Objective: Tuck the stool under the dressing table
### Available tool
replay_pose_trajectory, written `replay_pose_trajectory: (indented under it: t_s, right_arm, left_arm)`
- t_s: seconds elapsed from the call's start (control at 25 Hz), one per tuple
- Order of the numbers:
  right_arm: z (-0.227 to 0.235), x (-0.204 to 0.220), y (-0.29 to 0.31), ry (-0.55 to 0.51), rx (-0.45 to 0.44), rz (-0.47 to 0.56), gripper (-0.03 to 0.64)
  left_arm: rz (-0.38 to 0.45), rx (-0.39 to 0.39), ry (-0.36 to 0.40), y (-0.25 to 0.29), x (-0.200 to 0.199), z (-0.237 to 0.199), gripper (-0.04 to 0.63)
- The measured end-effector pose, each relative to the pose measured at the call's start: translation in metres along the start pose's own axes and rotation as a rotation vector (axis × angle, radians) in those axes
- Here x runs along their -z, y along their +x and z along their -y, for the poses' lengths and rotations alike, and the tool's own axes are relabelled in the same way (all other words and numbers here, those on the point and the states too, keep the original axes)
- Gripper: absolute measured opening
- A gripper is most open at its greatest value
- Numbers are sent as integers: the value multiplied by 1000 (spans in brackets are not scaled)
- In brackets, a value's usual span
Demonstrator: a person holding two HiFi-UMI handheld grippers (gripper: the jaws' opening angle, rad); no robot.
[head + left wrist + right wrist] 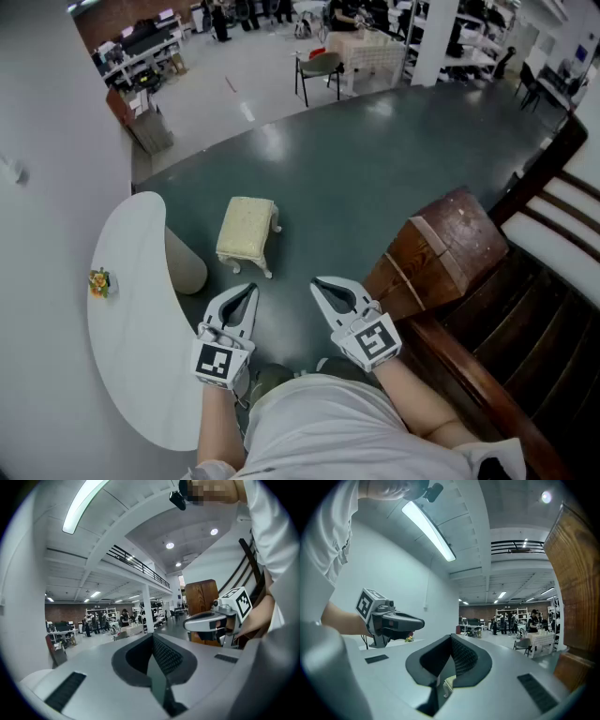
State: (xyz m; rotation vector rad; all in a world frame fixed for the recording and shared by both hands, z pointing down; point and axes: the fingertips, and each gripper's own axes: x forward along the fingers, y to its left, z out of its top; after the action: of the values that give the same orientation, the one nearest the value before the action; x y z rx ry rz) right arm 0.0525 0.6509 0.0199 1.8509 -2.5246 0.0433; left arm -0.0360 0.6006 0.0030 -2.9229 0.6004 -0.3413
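Our left gripper (pixel 243 297) and right gripper (pixel 327 290) hang closed, holding nothing. The small cream cushioned stool (pixel 247 231) on white carved legs stands ahead of the left one, outside the white curved dressing table (pixel 129 319). It looks light and soft-topped; we'd take its firm seat rim.

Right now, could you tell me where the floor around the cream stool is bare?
Dark green floor lies bare between the cream padded stool and the brown wooden cabinet. The white curved dressing table is bare except a small flower ornament. Tightest beside its conical leg.
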Motion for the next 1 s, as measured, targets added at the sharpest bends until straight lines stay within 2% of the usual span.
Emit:
replay_pose_trajectory:
  t_s: [0.16,0.32,0.56,0.72,1.0]
  right_arm:
    - [11,5,-4,15,-6,-3,9]
    - [20,12,-2,83,-18,13,9]
    - [36,38,40,141,-13,-47,9]
    - [48,55,104,147,-8,-100,9]
    - [68,73,251,92,0,-215,9]
  left_arm:
    - [-13,-17,-50,7,4,-2,2]
    - [-38,-24,-88,13,17,-1,2]
    - [-58,-29,-132,29,46,-30,2]
    - [-57,-51,-182,43,74,-90,2]
    - [-54,-107,-262,60,128,-248,2]
